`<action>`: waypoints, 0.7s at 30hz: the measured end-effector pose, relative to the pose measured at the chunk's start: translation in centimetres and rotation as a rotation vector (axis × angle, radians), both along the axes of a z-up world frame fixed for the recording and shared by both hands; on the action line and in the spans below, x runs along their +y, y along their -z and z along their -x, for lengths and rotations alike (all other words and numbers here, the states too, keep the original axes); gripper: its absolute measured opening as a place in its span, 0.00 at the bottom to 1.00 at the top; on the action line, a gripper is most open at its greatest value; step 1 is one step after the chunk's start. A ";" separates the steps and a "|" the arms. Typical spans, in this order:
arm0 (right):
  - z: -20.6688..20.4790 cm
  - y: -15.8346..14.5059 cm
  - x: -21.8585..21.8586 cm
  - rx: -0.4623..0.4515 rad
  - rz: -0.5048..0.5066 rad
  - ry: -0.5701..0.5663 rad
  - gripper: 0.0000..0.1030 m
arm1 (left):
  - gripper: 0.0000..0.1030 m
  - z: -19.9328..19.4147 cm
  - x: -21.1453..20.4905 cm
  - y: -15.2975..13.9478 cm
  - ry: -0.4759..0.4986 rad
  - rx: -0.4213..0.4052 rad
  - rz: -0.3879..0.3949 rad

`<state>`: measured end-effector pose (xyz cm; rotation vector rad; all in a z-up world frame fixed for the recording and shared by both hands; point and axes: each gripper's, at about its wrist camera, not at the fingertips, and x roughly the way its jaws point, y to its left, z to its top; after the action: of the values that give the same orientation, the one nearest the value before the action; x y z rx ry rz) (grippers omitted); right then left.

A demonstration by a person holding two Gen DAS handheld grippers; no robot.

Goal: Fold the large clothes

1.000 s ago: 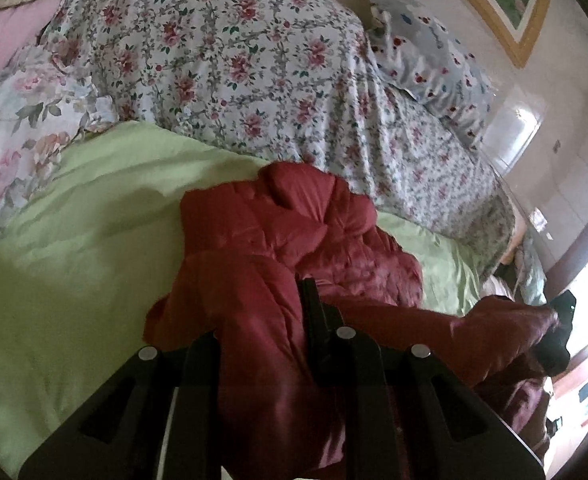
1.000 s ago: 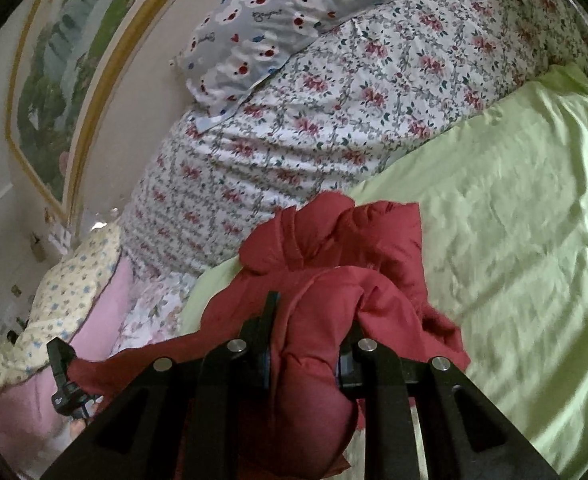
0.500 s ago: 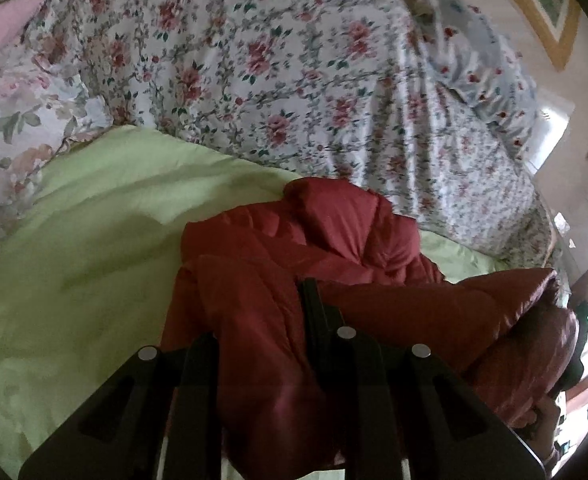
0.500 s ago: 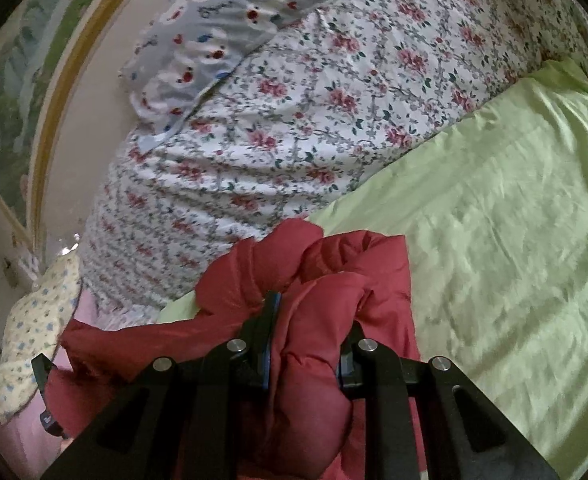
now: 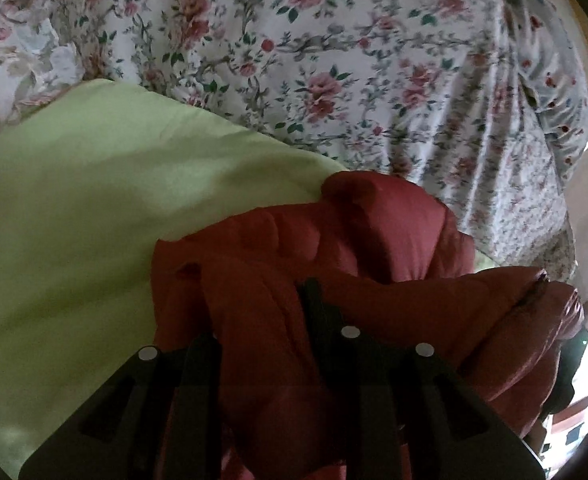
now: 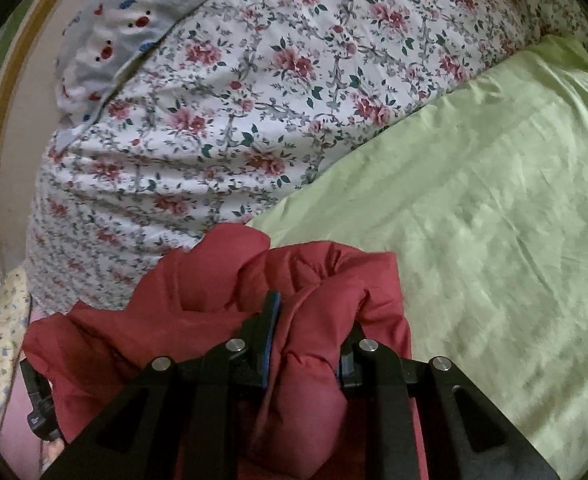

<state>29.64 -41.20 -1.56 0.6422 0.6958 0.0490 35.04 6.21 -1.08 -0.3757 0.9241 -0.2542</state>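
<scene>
On the green sheet (image 5: 94,220), just before the floral quilt (image 5: 334,60), lies the bunched red jacket (image 5: 374,240), its padding pinched by the left tool (image 5: 260,320) at one end and by the right tool (image 6: 308,328) at the other.

Jacket (image 6: 214,312) on sheet (image 6: 474,208), quilt (image 6: 254,100) behind

Each camera is sitting just behind its own gripper fingers and looking forward, very close to the red jacket (image 5: 334,280) filling the bottom of the frame. Both are seeing the green sheet (image 6: 494,200) and flowered blanket (image 5: 334,60) beyond.
</scene>
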 end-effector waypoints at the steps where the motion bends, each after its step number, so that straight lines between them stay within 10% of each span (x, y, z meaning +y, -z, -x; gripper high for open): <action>1: -0.4 0.2 0.1 0.000 0.008 0.004 0.20 | 0.19 -0.4 0.0 0.3 -0.003 0.002 -0.001; 13: -4.3 2.6 0.2 0.012 0.035 0.038 0.20 | 0.22 -1.2 0.3 0.3 0.008 0.001 -0.014; 21: -4.7 2.8 0.5 0.009 0.062 0.033 0.21 | 0.62 8.5 1.7 -6.2 -0.048 -0.226 -0.091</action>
<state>34.35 -40.68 -4.32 0.5949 0.6928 -0.0061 26.58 7.90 5.08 -0.2788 0.7010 -0.2051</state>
